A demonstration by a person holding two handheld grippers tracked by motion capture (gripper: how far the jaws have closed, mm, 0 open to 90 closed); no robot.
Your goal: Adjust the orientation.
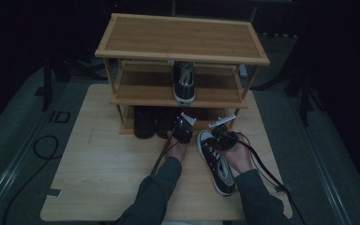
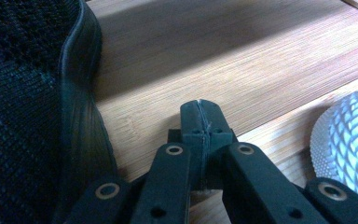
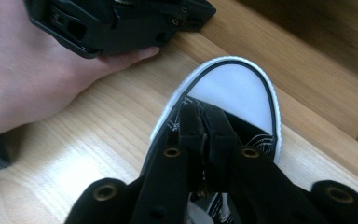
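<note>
Presently, right gripper (image 3: 204, 140): black jaws pressed nearly together over the tongue and laces of a sneaker (image 1: 217, 161), apparently pinching a thin part of the upper, though what exactly sits between the pads cannot be told. Sneaker: black canvas upper, white rubber toe cap (image 3: 235, 91) just ahead of the fingertips, white sole edge with a dark stripe, white laces; lying on its sole on the table (image 1: 98, 159), toe pointed toward the shoe rack (image 1: 183, 42), heel back toward the person's right sleeve. Left gripper (image 2: 200, 119): jaws shut flat against each other, nothing between them, tips resting low over the wooden surface at the rack's bottom shelf. Just to one side of its fingertips, a black mesh shoe (image 2: 23, 93) with ribbed black sole; to the other side, a pale textured sole. Beyond both grippers, rack of light wood, three tiers; a matching black-and-white sneaker (image 1: 184, 82) on the middle shelf, toe outward; dark shoes (image 1: 145, 122) on the lowest
</note>
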